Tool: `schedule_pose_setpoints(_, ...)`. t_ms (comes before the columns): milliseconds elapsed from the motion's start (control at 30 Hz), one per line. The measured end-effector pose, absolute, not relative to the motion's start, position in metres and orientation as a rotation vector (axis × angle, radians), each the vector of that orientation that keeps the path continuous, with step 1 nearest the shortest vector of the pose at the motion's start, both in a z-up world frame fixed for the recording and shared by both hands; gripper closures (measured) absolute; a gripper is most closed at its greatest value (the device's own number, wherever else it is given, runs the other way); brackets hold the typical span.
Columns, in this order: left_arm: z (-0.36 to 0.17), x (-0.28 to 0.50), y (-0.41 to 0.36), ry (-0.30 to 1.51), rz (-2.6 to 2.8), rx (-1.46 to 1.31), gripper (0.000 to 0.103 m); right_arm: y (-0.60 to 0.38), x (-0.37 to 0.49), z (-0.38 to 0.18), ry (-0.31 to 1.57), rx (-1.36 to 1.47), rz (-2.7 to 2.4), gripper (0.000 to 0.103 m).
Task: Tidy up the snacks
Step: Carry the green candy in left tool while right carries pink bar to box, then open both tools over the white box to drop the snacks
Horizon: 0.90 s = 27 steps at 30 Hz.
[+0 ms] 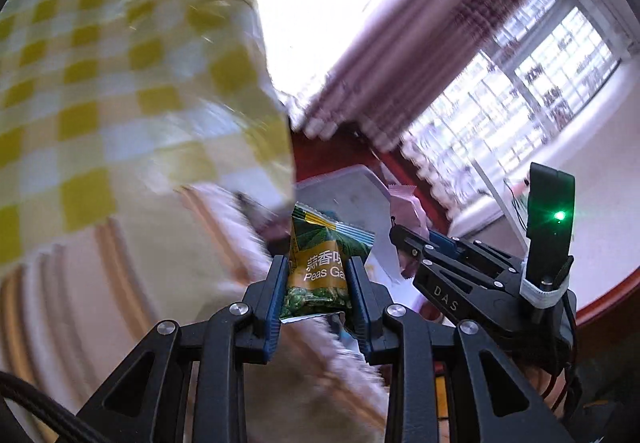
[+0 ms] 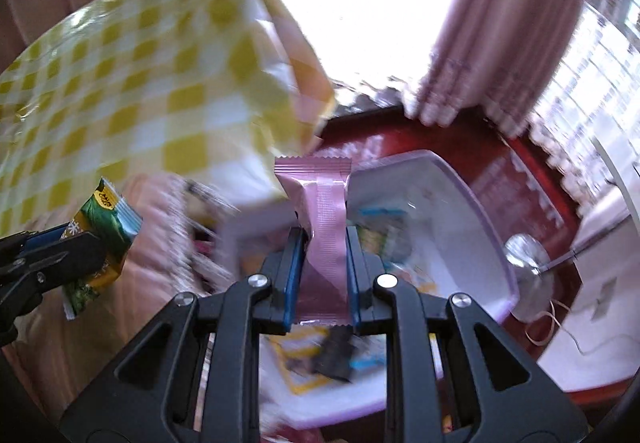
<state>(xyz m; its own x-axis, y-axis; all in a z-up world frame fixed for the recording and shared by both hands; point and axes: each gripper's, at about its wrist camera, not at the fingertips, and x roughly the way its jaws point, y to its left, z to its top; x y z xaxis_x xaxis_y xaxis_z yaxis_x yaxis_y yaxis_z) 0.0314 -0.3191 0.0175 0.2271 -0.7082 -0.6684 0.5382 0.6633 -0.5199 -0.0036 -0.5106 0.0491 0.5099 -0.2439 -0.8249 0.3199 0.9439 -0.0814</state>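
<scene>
My left gripper [image 1: 318, 263] is shut on a green and gold pea snack packet [image 1: 320, 267], which stands upright between the blue pads. In the right wrist view the same packet [image 2: 100, 227] shows at the left edge in the left gripper [image 2: 60, 247]. My right gripper [image 2: 322, 235] is shut on a pink snack wrapper [image 2: 324, 219], held upright above a white bin with a purple rim [image 2: 480, 219]. Several loose snack packets [image 2: 316, 359] lie blurred in that bin. The right gripper [image 1: 404, 239] also appears at the right of the left wrist view, with the pink wrapper [image 1: 404, 203] at its tip.
A yellow and white checked cloth [image 1: 100, 83] hangs over a table at the left, above a pale pink cover [image 2: 152, 203]. The floor [image 2: 520, 179] is dark red. Pink curtains [image 1: 420, 43], a barred window [image 1: 540, 83] and a round metal stand base [image 2: 526, 255] lie beyond.
</scene>
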Motion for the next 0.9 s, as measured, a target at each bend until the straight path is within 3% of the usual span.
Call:
schedule_pose_setpoints(133,0.009,0.020,-0.343,1.082,-0.895,-0.177,0.069,-0.531,-0.022,0.047,0.992,0.110,-0.388,0.079)
schedule_pose_setpoints(200,0.003,0.017,-0.350,1.118,-0.878,-0.183,0.046,-0.537,-0.029,0.046,0.998,0.119,-0.404,0.079)
schedule_pose_setpoints(333,0.001,0.010,-0.357,1.107,-0.844,-0.150,0.034,-0.545,-0.039,0.045,1.003,0.132,-0.426,0.077)
schedule_pose_setpoints(400,0.002,0.004,-0.360,1.101,-0.843,-0.132,0.025,-0.546,-0.044,0.046,1.004,0.140,-0.438,0.069)
schedule_pose_setpoints(500,0.001,-0.001,-0.369,1.105,-0.823,-0.054,0.019,-0.550,-0.057,0.045,0.998,0.146,-0.452,0.058)
schedule_pose_setpoints(900,-0.005,-0.003,-0.378,1.131,-0.811,0.029,0.010,-0.568,-0.075,0.037,1.013,0.192,-0.470,0.057)
